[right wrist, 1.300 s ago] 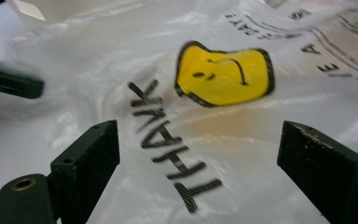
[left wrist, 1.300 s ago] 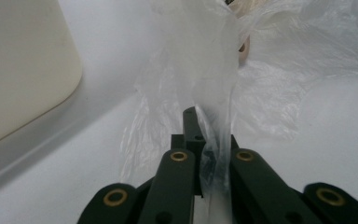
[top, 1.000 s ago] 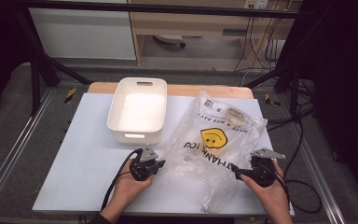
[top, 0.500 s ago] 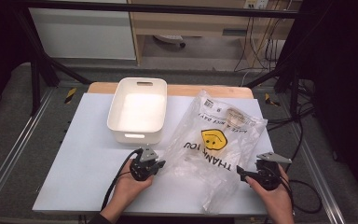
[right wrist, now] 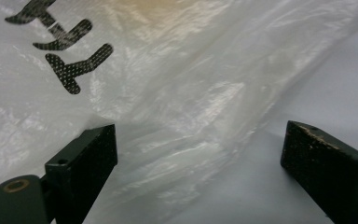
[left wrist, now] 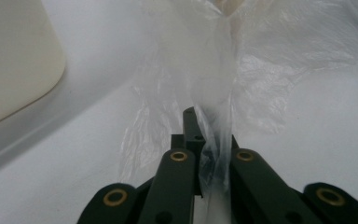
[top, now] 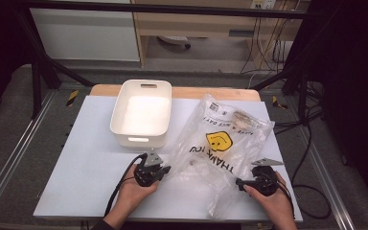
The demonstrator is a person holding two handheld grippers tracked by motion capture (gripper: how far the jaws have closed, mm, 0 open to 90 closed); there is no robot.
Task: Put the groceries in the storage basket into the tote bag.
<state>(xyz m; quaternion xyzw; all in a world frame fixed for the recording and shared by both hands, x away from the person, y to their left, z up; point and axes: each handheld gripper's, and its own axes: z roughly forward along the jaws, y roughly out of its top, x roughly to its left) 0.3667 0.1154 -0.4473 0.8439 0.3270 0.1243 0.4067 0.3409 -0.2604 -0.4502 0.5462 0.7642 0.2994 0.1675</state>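
Crinkly clear plastic bag (top: 223,143) pinched in L tongs (left wrist: 200,135); R tongs (right wrist: 198,154) agape.

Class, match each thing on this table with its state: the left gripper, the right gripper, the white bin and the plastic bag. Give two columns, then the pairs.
1. left gripper
2. right gripper
3. white bin
4. plastic bag

A. empty, upright at the table's far side
B. jaws wide open at the film
C. lying crumpled, printed with a smiley
D. shut on a fold of film

Pairs: 1-D, 2-B, 3-A, 4-C
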